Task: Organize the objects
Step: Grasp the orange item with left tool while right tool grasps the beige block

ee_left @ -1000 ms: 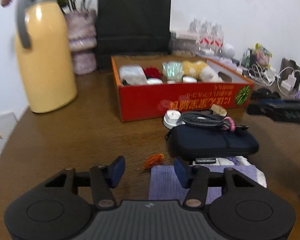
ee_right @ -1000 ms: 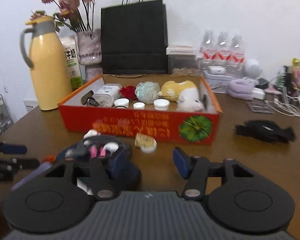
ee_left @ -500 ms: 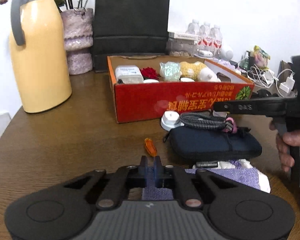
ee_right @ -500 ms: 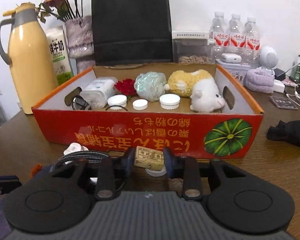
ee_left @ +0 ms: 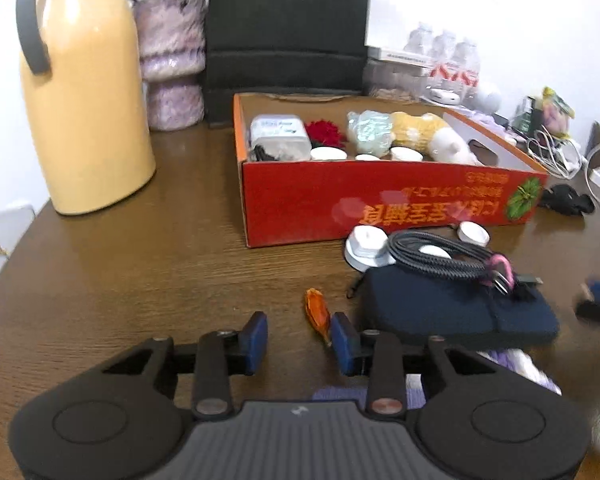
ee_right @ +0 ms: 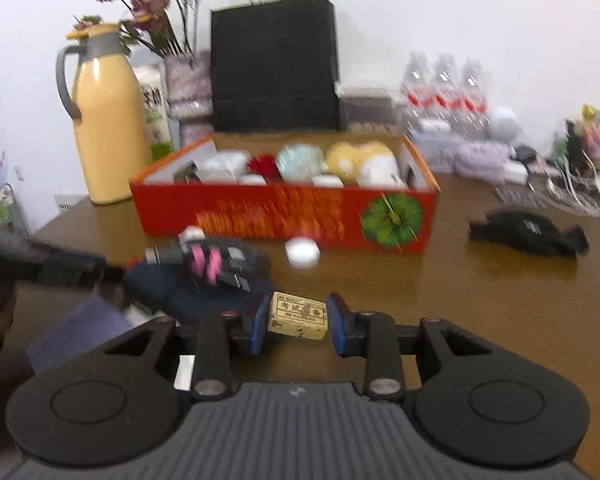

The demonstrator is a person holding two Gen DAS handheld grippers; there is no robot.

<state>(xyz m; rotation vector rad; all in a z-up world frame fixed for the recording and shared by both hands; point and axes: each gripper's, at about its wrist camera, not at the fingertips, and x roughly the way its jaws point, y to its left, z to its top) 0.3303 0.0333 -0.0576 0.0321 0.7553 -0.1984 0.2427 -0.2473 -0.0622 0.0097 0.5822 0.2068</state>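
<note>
In the right wrist view my right gripper (ee_right: 297, 330) is shut on a small beige eraser (ee_right: 297, 316) with printed lettering, held above the table a little way in front of the red cardboard box (ee_right: 284, 216). In the left wrist view my left gripper (ee_left: 300, 340) hangs low over the table. Its jaws are opening. A small orange wrapper (ee_left: 316, 314) lies on the wood between them, close to the right pad (ee_left: 344, 342), with no pad pressing on it. The red box (ee_left: 380, 200) holds a plush toy, white caps and other small items.
A dark blue pouch (ee_left: 452, 312) with a coiled cable (ee_left: 440, 256) on it lies before the box, beside a white cap (ee_left: 474, 233) and a purple cloth (ee_right: 76, 332). A yellow thermos (ee_left: 88, 112), a vase and a black bag (ee_left: 288, 24) stand behind. A black item (ee_right: 528, 232) lies at the right.
My left jaws shut near the orange wrapper, then parted again, and the wrapper stays on the table. My right gripper closed on the eraser by the box and drew back with it.
</note>
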